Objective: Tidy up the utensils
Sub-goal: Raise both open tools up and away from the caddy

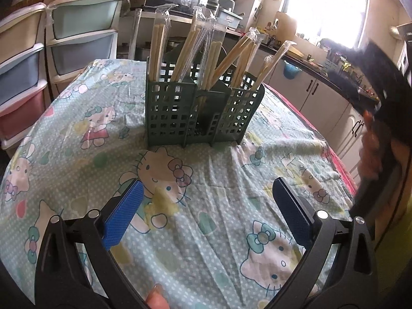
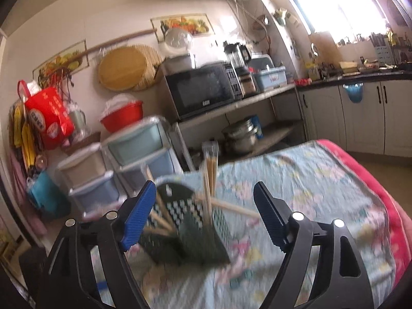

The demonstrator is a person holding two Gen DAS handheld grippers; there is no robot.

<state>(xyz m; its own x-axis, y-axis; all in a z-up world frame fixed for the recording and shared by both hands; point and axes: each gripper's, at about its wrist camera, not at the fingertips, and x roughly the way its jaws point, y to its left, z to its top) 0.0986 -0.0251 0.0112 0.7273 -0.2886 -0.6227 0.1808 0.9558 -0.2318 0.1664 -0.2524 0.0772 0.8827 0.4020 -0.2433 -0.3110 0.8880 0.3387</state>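
While the green slotted caddy [image 1: 203, 110] stands upright near the middle of the table, your wrapped chopsticks [image 1: 233, 54] stand in its compartments, long axes near vertical, tops fanning toward the window side; one pair [image 2: 229, 207] leans out almost level in the right wrist view. Around it lies the cartoon-cat tablecloth [image 1: 206, 206], bare in front; pastel drawer units [image 1: 82, 38] and a microwave [image 2: 203, 90] stand behind. Your left gripper [image 1: 207, 200] hangs spread wide, holding nothing; your right gripper [image 2: 204, 204] is parted over the caddy, pads clear.
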